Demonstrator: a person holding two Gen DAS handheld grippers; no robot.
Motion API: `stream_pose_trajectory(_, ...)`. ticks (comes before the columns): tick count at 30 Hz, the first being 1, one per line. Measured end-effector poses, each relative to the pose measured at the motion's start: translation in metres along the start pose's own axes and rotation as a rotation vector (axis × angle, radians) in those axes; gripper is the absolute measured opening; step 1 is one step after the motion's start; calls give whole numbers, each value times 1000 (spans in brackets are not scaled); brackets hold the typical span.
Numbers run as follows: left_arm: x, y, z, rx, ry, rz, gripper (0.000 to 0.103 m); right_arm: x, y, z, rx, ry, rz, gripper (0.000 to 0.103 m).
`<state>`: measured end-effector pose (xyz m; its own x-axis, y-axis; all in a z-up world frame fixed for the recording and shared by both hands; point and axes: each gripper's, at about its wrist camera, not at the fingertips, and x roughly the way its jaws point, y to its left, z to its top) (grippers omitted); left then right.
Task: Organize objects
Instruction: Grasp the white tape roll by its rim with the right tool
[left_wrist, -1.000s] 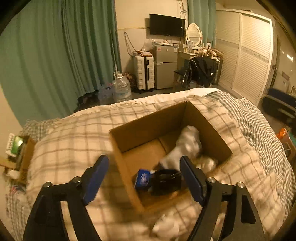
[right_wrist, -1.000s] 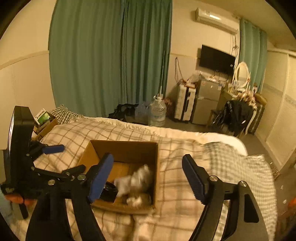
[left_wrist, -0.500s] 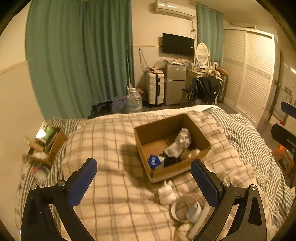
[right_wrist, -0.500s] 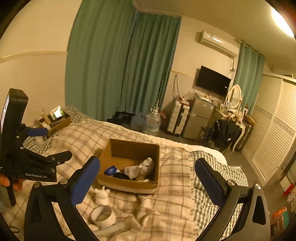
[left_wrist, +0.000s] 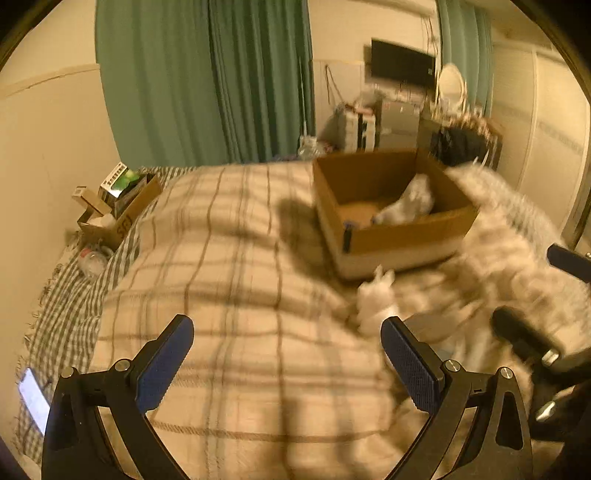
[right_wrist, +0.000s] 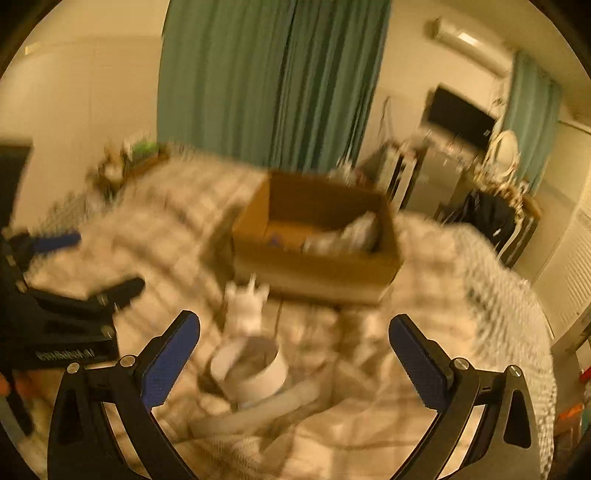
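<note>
An open cardboard box (left_wrist: 391, 206) (right_wrist: 314, 236) sits on the plaid bed and holds a crumpled white cloth (left_wrist: 410, 203) and other small items. A small white figurine (left_wrist: 376, 302) (right_wrist: 247, 302) stands on the blanket in front of the box. A white tape roll (right_wrist: 255, 365) and a white tube (right_wrist: 258, 410) lie just ahead of my right gripper (right_wrist: 295, 354). Both grippers are open and empty. My left gripper (left_wrist: 288, 354) hovers over bare blanket, left of the figurine. Both views are motion-blurred.
A small cardboard box of clutter (left_wrist: 118, 203) sits at the bed's far left by the wall. A phone (left_wrist: 33, 398) lies at the left edge. Green curtains, a suitcase, fridge and chair stand beyond the bed. The right gripper shows in the left wrist view (left_wrist: 535, 347).
Both grippers pulled back from the box, then dropped low toward the blanket. The box now lies farther ahead; the figurine, tape roll and tube are close in front of the right gripper.
</note>
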<state>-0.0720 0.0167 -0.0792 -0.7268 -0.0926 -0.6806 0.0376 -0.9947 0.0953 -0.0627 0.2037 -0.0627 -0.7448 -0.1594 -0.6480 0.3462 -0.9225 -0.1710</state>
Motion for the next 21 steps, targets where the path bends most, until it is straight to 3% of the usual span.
stream_pose_trajectory(4, 23, 6, -10, 4, 69, -5, 103, 50, 20, -23, -64, 158, 50, 102)
stream_pose_trajectory(8, 38, 14, -16, -37, 125, -18, 103, 74, 32, -30, -104, 235, 75, 101)
stream_pose_trajectory(10, 42, 19, -19, -57, 143, -32, 103, 85, 34, -32, -115, 273, 74, 93)
stream_pose_trajectory(12, 42, 21, -20, -72, 149, -43, 103, 93, 35, -34, -119, 309, 75, 78)
stream_pose_trajectory(13, 42, 22, -20, -81, 150, -51, 103, 95, 35, -35, -119, 320, 85, 76)
stream_pose_trajectory(16, 39, 22, -22, -97, 144, -60, 103, 86, 34, -34, -113, 289, 68, 75)
stream_pose_trajectory(21, 26, 13, -20, -91, 111, -86, 103, 36, 5, -26, 29, 175, 52, 75)
